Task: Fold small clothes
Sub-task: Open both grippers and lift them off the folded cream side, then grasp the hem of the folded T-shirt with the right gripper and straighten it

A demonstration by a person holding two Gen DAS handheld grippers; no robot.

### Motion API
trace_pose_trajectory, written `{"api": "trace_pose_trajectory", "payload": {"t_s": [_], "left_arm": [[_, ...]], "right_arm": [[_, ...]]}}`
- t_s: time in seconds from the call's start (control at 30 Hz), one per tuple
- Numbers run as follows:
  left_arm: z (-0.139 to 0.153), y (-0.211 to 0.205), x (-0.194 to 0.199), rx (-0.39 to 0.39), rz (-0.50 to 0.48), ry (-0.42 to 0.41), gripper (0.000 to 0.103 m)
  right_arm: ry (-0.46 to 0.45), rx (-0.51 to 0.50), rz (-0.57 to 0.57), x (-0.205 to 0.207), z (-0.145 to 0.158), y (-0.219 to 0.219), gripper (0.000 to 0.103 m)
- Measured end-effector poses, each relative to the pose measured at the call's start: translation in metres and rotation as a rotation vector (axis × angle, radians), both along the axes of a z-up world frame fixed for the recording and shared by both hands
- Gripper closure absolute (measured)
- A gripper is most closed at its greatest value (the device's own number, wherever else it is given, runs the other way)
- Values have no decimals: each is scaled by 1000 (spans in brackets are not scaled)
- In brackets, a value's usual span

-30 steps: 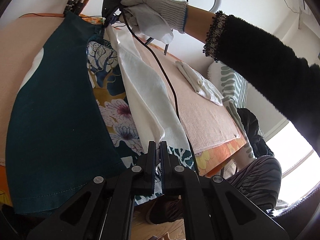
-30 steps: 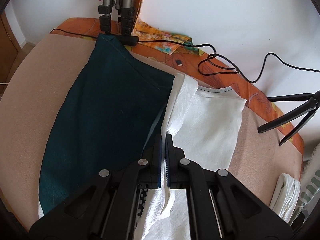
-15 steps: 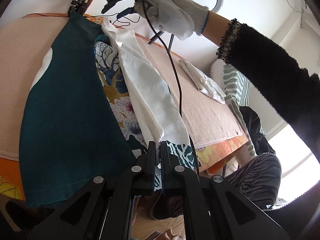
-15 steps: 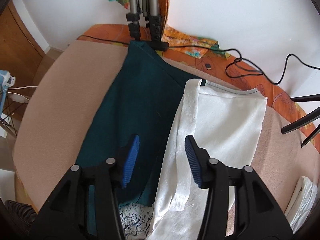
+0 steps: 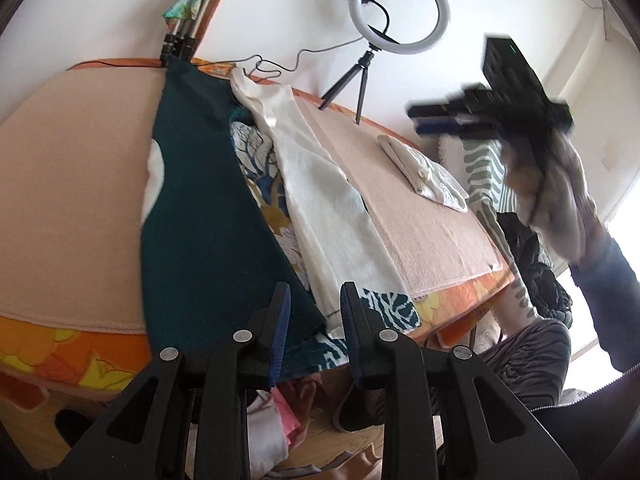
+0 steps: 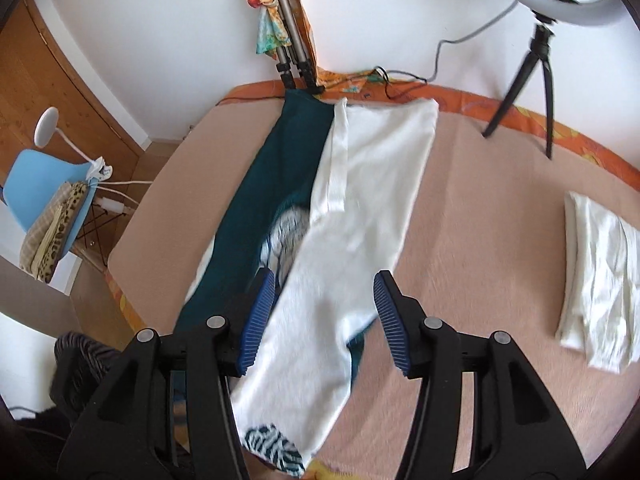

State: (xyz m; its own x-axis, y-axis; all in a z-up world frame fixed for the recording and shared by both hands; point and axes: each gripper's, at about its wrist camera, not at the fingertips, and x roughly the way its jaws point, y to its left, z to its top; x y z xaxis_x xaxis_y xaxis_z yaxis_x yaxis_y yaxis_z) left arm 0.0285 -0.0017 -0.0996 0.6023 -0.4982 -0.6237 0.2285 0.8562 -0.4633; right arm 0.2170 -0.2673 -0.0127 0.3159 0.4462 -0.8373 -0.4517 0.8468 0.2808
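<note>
The white garment (image 6: 360, 216) lies lengthwise on the pink-covered table (image 6: 480, 240), folded over the teal garment (image 6: 256, 208), which shows along its left edge in the right wrist view. A patterned lining (image 6: 286, 226) shows between the two layers.

The left gripper (image 5: 314, 320) hangs just off the near end of the white garment. Its jaws have just been opening and stand at a narrow gap, with no cloth between the pads. The right gripper (image 6: 322, 326) is above the near half of the white garment. Its jaws have just been opening and stand moderately wide, holding nothing.

A finished folded item (image 6: 596, 280) lies well to the right of the white garment. A ring light (image 5: 398, 12) on a tripod stands behind its far right corner.

Risks from this state:
- The near end of the white garment overhangs the table edge; its weight may drag the fold open.
- The released layer is unpinned; a gripper brushing it may skew the fold line.
- The cables at the far end of the white garment may snag a passing gripper.
</note>
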Motion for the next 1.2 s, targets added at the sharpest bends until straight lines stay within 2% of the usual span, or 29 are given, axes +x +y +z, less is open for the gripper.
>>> {"api": "trace_pose_trajectory", "payload": {"t_s": [0.07, 0.13, 0.27, 0.43, 0.5, 0.57, 0.67, 0.73, 0.77, 0.8, 0.97, 1.13, 1.2], "left_arm": [[3, 13, 1, 8, 29, -2, 79], [3, 23, 4, 36, 44, 10, 74], [4, 33, 8, 70, 74, 17, 74], [17, 38, 7, 73, 101, -19, 74], [21, 37, 7, 84, 96, -32, 74], [24, 37, 7, 91, 93, -40, 74], [26, 37, 8, 92, 89, -47, 74], [25, 36, 10, 88, 85, -45, 74], [24, 35, 11, 87, 81, -43, 74], [23, 34, 12, 87, 77, -40, 74], [21, 29, 17, 108, 62, -38, 74], [23, 28, 19, 131, 54, -45, 74], [22, 27, 22, 137, 46, -43, 74]], "right_arm": [[38, 1, 7, -29, -15, -16, 49], [84, -3, 5, -53, -33, -26, 49], [154, 9, -7, -92, -69, -39, 49], [235, 12, -4, -115, -112, -32, 49], [238, -5, 1, -120, -121, -27, 49], [222, -3, 3, -123, -122, -26, 49], [235, 22, 7, -125, -122, -23, 66], [200, -11, 16, -129, -121, -17, 73], [196, -22, 20, -131, -122, -15, 89], [197, -23, 19, -133, -123, -13, 94], [201, -8, 4, -134, -121, -13, 100], [225, 110, -10, -138, -100, -26, 101], [222, 77, -16, -141, -103, -26, 101]]}}
